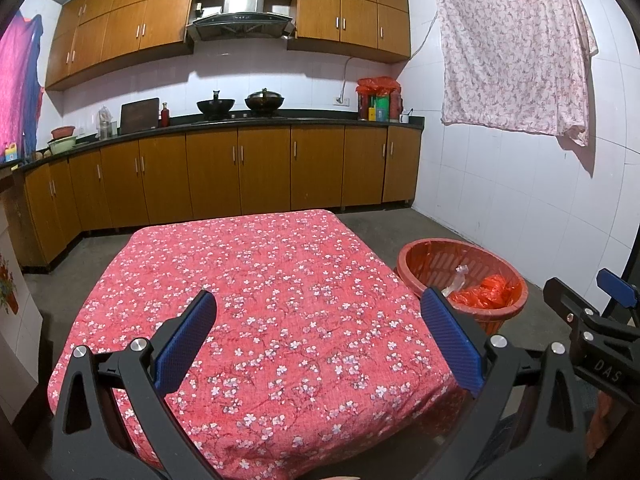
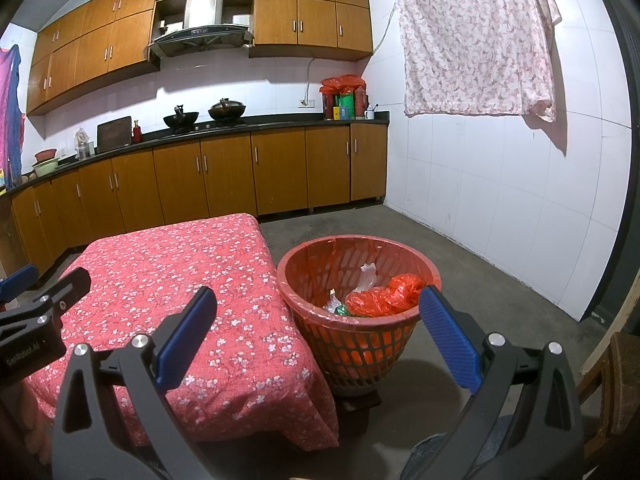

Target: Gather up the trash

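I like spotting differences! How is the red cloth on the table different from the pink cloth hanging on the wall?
The red cloth lies flat, spread over the table; the pink cloth hangs upright against the white wall. The red cloth is deep red with small white blossoms; the pink cloth is pale, with a faint pinkish pattern. The red cloth looks smooth on top; the pink cloth bunches at its lower right corner. Both are flowery fabrics.

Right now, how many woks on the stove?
2. Both sit on the hob under the range hood: the left wok is open, the right wok has a lid on. Nothing else on the stove that I can see.
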Tool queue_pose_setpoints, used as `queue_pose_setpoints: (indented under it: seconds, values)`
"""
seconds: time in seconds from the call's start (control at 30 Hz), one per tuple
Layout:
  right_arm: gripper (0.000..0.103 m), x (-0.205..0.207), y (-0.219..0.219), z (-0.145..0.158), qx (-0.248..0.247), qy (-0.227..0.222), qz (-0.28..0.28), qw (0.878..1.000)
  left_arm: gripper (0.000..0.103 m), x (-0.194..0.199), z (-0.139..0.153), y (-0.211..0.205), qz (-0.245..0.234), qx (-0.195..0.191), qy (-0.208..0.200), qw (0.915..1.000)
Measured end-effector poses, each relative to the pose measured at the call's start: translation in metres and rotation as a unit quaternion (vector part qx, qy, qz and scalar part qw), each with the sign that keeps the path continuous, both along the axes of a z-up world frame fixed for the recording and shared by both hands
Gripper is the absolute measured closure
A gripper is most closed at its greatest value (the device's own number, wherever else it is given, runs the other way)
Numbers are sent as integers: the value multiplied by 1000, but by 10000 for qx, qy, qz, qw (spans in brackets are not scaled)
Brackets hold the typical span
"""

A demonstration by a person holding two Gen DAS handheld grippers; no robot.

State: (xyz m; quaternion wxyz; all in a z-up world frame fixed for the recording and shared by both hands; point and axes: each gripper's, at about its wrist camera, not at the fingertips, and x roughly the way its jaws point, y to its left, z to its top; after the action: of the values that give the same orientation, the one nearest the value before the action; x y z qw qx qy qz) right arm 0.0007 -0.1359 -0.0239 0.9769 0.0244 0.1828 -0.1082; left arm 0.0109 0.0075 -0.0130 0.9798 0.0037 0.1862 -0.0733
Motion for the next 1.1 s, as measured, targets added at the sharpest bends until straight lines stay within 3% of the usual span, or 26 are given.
queue_pose_setpoints:
  seconds: [1.1]
  values:
    - [4,0,-1,2,15,8,4,10000,2,0,-5,-2,74,-8,70,9999]
